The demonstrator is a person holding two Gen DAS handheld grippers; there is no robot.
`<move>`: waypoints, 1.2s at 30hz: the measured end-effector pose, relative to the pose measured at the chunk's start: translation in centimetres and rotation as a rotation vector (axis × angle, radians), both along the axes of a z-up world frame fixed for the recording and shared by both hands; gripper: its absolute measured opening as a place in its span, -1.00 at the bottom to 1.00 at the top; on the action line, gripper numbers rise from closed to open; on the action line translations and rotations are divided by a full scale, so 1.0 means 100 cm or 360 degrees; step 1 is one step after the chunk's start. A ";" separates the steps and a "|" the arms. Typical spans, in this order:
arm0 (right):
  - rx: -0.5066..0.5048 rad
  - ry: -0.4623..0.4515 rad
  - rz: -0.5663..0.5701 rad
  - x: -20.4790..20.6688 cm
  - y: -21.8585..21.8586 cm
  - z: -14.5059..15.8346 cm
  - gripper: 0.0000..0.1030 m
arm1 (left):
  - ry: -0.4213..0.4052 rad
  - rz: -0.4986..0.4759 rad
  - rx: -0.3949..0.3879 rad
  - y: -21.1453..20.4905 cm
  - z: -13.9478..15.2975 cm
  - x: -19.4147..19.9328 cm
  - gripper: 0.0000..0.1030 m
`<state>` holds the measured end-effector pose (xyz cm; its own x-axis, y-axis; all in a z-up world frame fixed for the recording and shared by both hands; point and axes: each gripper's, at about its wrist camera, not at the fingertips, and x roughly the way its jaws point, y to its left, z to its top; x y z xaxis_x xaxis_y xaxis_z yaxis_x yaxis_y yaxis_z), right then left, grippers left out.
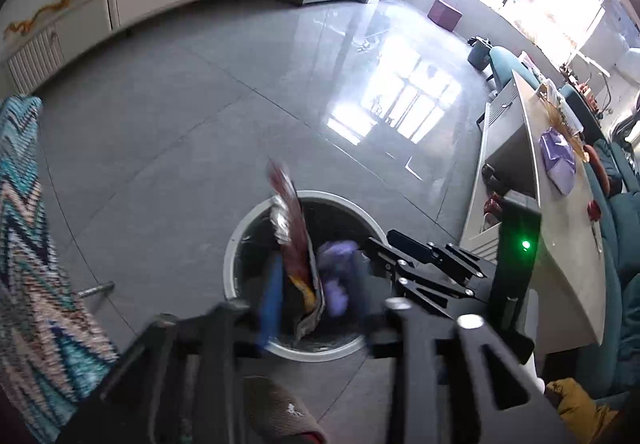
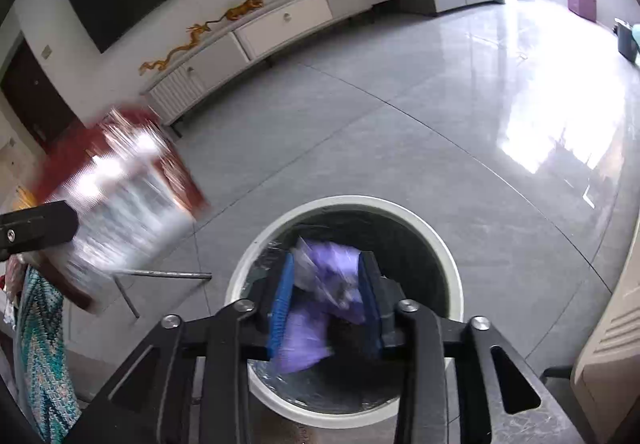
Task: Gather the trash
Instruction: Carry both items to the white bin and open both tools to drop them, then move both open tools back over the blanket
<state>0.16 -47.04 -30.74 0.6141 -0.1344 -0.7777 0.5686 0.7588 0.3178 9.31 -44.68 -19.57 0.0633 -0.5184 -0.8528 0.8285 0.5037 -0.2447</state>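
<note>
Got both grippers over bin [image 2: 448, 256] for drop: left gripper [image 1: 316, 308] jaws parted around foil wrapper [image 1: 294, 244], right gripper [image 2: 326, 304] jaws loosened around purple wrapper [image 2: 320, 284].

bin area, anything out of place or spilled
Nothing spilled. The red and silver snack wrapper and purple wrapper sit over the round bin, between the pads of their hand-held grippers. A loose metal rod lies on the floor beside it.

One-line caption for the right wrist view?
Right gripper drops a purple wrapper into the white bin.
</note>
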 end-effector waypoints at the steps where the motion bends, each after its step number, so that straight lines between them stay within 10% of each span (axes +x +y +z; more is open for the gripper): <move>1: -0.0001 0.0007 -0.0011 -0.002 -0.002 -0.001 -0.21 | 0.0006 0.0006 -0.0004 0.000 -0.002 0.001 -0.06; 15: -0.0077 -0.0182 -0.0008 -0.029 0.024 0.073 -0.14 | -0.0152 0.0087 -0.0172 0.078 0.068 -0.017 -0.05; 36: -0.0518 -0.0707 0.0359 -0.052 0.203 0.289 0.10 | -0.0635 0.0800 -0.0545 0.437 0.212 -0.024 0.22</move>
